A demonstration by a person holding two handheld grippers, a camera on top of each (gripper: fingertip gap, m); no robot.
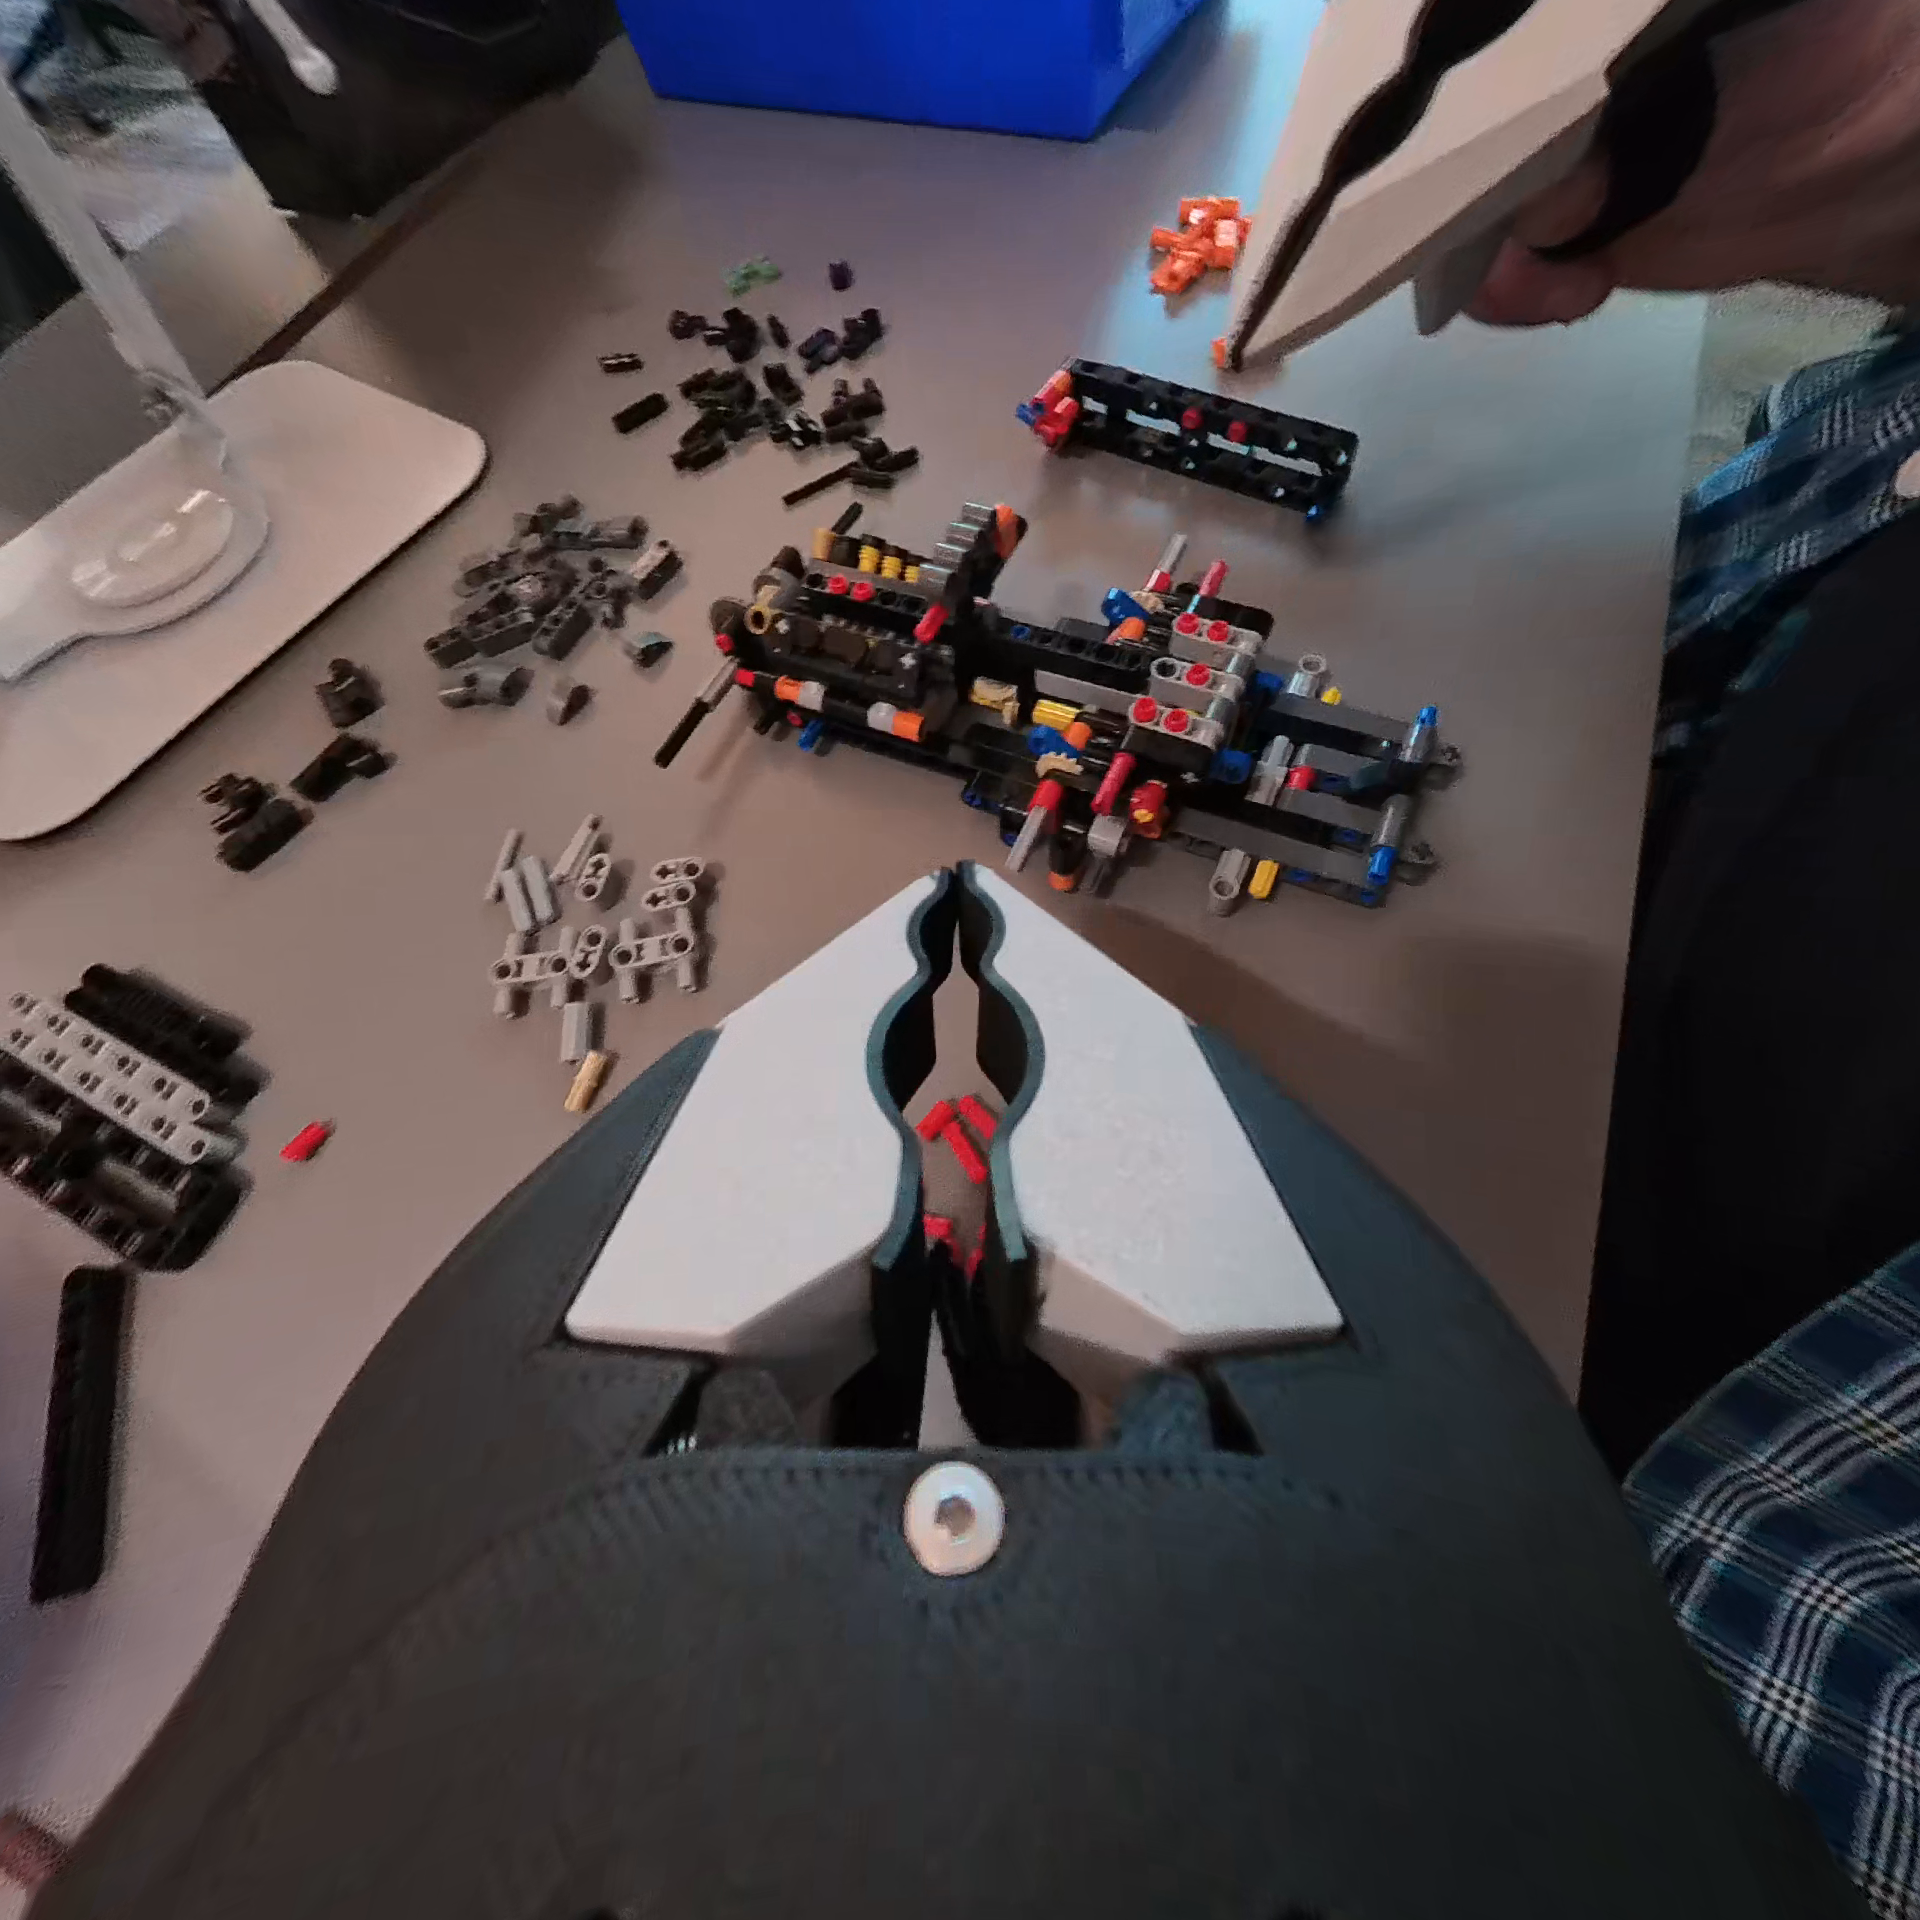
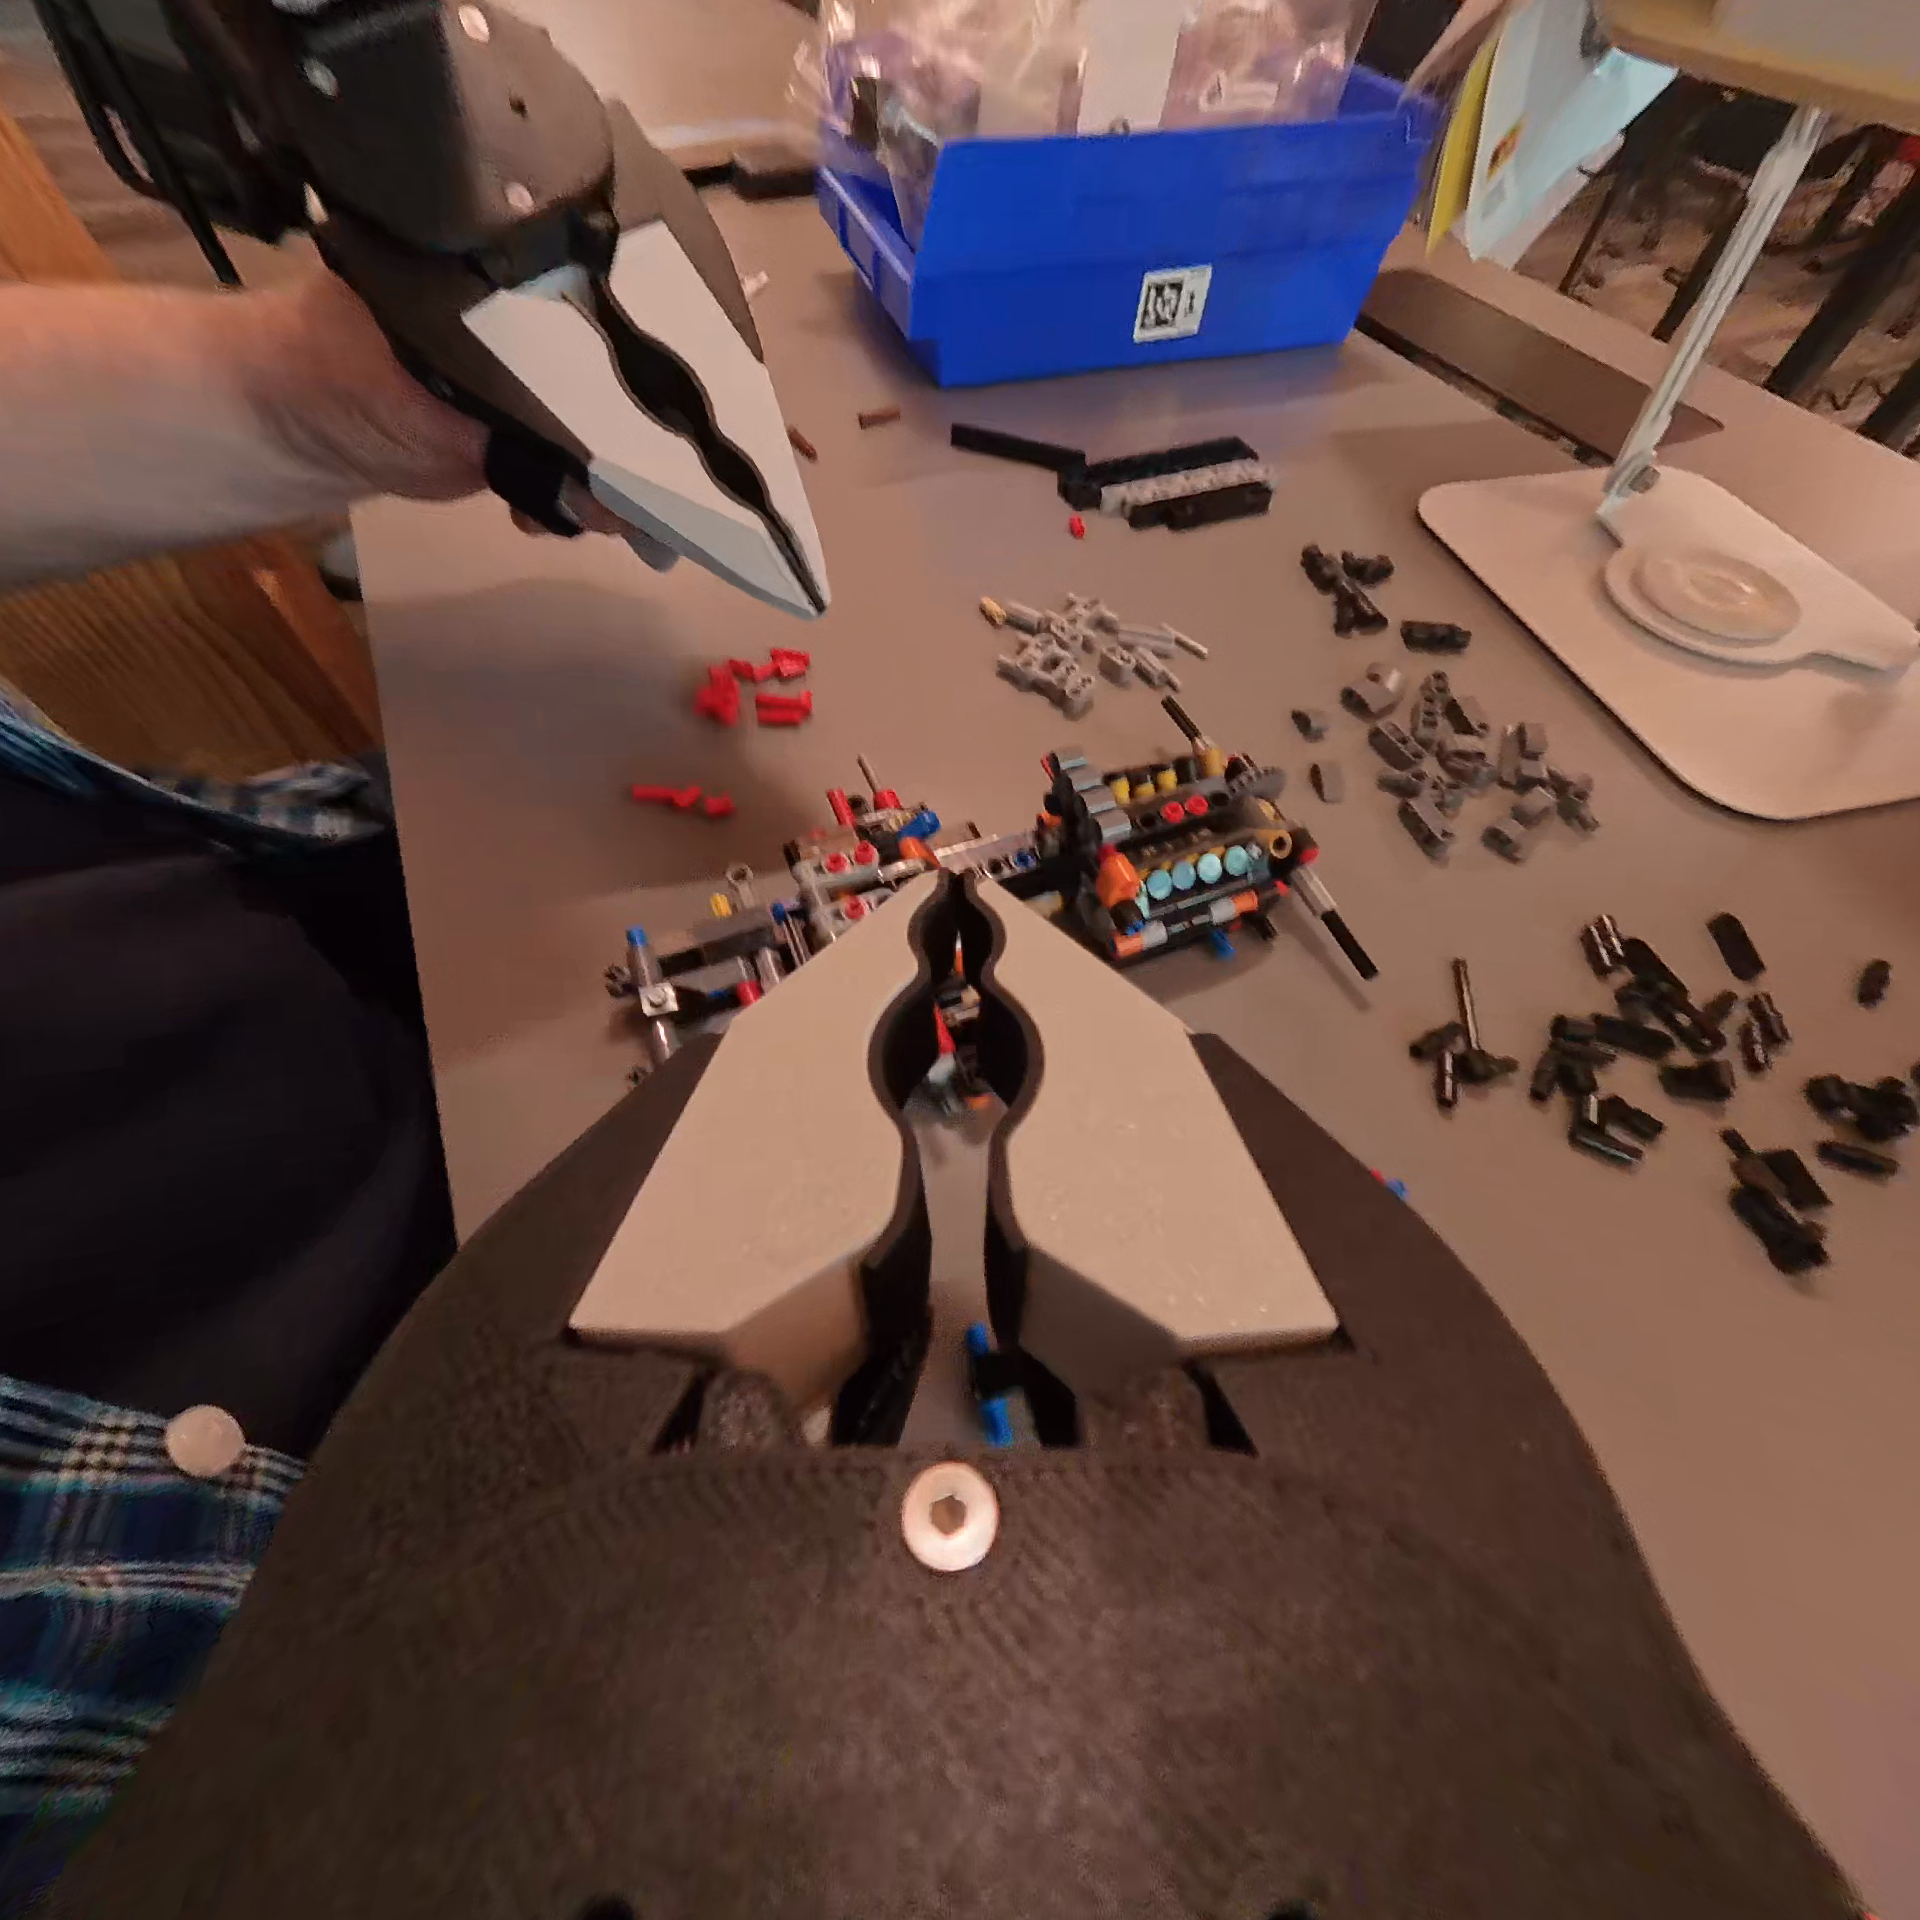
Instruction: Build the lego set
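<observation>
While both grippers closed, orange pieces [image 1: 1200, 241] left-view only.

A workshop-like desk: grey table [image 2: 1351, 1455], blue parts bin [image 2: 1122, 260], lamp base [image 2: 1538, 582], sorted brick piles [image 1: 561, 613].

I am working at a grey table [image 2: 1351, 1455] that is filling most of both views. A white flat-based stand [image 2: 1662, 644] with a slanted arm is sitting on it, and a blue plastic bin [image 2: 1122, 260] is standing at the far edge, holding clear bags. Wooden furniture [image 2: 187, 644] is showing to my left. Soft light is glancing off the tabletop.
</observation>
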